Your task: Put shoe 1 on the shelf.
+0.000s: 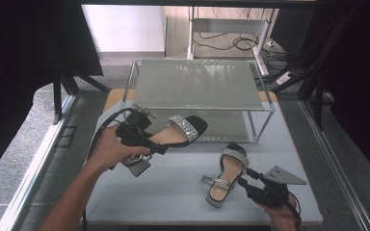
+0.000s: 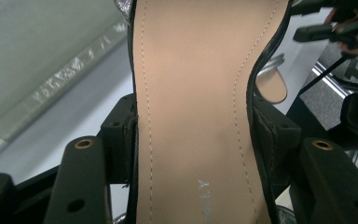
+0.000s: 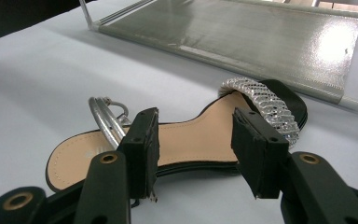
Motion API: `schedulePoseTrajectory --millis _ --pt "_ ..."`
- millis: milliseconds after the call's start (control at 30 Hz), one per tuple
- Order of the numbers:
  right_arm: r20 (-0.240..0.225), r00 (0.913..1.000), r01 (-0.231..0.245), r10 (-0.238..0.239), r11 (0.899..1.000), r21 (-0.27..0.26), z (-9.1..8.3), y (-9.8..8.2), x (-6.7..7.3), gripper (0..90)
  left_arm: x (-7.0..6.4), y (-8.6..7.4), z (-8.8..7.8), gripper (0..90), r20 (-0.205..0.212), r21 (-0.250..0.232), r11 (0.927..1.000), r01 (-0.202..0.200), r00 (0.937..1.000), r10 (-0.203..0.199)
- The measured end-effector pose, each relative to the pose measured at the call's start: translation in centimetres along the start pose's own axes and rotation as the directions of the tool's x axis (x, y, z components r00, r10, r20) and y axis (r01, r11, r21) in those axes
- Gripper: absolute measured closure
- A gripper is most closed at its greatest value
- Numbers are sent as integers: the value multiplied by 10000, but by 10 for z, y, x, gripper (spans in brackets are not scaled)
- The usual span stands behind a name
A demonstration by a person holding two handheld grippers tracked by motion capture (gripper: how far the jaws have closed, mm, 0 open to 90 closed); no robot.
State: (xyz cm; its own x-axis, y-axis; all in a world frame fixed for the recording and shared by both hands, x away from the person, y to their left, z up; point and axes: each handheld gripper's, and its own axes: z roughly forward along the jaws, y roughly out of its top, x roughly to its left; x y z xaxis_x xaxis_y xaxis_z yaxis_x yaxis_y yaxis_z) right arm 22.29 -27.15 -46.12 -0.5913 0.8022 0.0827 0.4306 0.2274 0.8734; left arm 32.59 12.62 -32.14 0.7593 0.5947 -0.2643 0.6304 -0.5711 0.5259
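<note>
A black sandal (image 1: 180, 131) with a tan insole and a rhinestone toe strap hangs above the table, tilted, just in front of the wire rack. My left gripper (image 1: 156, 147) is shut on its narrow waist. In the left gripper view both pads (image 2: 121, 135) press the edges of the insole (image 2: 196, 102). The matching sandal (image 1: 227, 175) lies flat on the table at the right. My right gripper (image 1: 244, 180) stands open at that sandal's side. In the right gripper view the sandal (image 3: 191, 135) lies crosswise just past the spread jaws, which do not touch it.
A two-level metal rack (image 1: 197, 84) stands at the back of the grey table (image 1: 173, 187), with its lower shelf (image 3: 261, 37) close behind the lying sandal. Table edges run left and right, and cables lie on the floor beyond.
</note>
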Motion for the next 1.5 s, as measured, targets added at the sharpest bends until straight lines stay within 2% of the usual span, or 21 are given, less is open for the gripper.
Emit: schedulePoseTrajectory --millis 167,300,467,767,1267,1300,1500 --pt "6 10000 -61 61 10000 -16 0 0 -1 512 -1 16 -11 423 81 -98 9998 -180 9998 181" --pt "19 10000 -85 85 10000 24 0 -1 -2 512 -1 26 -19 423 159 -351 9993 -160 9997 165" --pt "-14 9999 -110 110 9999 77 1 -2 -2 512 3 38 -28 423 55 -627 9980 -65 10000 69" --pt "3 9999 -171 171 9999 22 0 -1 -3 512 25 57 -39 423 -96 -953 9941 510 9986 -521" --pt "21 9999 -111 111 9999 29 0 -2 -5 511 49 86 -42 423 -240 -1222 9856 1165 9925 -1202" --pt "17 9999 -154 154 9999 18 0 -2 -5 511 51 90 -41 423 -302 -1149 9869 1133 9926 -1175" --pt "26 9999 -151 151 9999 29 1 -2 -6 511 61 107 -37 423 -485 -1271 9795 1565 9853 -1638"
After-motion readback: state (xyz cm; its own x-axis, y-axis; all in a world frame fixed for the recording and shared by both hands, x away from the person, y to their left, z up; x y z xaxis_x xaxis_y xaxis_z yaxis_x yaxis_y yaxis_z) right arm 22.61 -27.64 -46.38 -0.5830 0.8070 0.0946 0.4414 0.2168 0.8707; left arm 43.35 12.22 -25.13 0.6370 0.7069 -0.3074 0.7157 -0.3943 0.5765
